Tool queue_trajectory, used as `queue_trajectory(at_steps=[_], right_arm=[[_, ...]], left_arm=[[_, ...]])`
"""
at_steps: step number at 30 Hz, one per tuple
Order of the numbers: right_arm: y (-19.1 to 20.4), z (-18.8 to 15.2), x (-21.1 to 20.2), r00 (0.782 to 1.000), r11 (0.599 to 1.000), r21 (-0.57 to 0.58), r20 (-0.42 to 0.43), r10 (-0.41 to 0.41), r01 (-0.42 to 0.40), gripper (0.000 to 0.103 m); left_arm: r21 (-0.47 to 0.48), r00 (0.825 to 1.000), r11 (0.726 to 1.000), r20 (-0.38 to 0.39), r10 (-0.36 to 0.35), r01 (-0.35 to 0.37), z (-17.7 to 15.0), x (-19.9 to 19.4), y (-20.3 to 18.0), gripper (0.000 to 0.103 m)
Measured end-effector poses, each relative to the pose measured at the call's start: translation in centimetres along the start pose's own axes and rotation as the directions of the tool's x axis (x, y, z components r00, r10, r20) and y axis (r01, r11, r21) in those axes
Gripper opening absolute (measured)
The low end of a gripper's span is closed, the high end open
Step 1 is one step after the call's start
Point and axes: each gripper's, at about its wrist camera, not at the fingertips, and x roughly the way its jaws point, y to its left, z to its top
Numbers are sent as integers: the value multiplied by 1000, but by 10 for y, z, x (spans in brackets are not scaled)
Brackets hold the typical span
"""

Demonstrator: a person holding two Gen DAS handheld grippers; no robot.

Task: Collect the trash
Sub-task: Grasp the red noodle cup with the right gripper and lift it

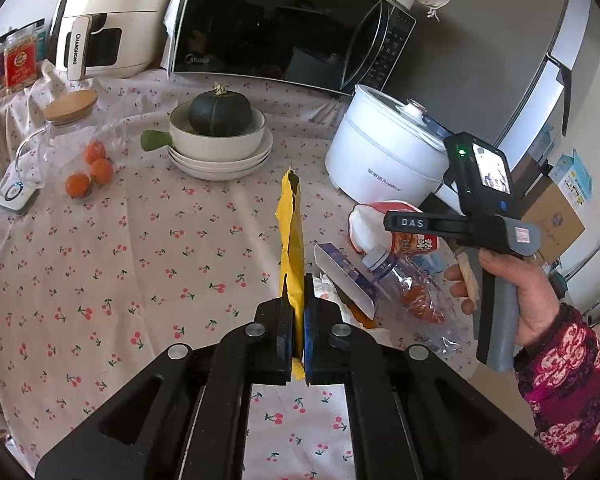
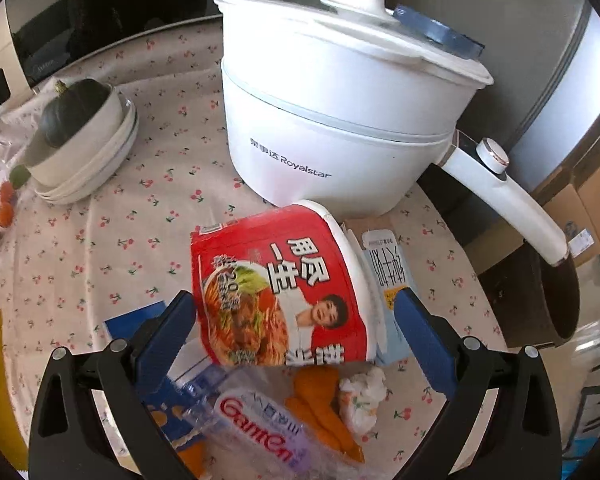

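In the left wrist view, a crumpled yellow wrapper [image 1: 291, 240] is clamped upright between the closed pads of the left gripper [image 1: 298, 336] above the tablecloth [image 1: 140, 248], whose middle lies bare. The trash pile is seen near the table's right edge.

In the right wrist view, the right gripper [image 2: 296, 332] is held wide open over a red instant-noodle cup [image 2: 284, 280], tipped on its side just before the white Royalstar pot [image 2: 332, 120]; a crushed Ganten bottle [image 2: 256, 428] and orange peel [image 2: 320, 404] lie nearer.

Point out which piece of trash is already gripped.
The yellow wrapper, clamped upright in the left gripper. The red noodle cup and crushed bottle lie loose under the open right gripper.
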Motion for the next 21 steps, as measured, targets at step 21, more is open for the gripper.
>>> queue_trajectory(at_steps=[21], right_arm=[[0, -5, -13, 997, 999, 43, 74, -23, 20, 88]], left_arm=[[-24, 1000, 999, -4, 23, -23, 1, 4, 4, 3]])
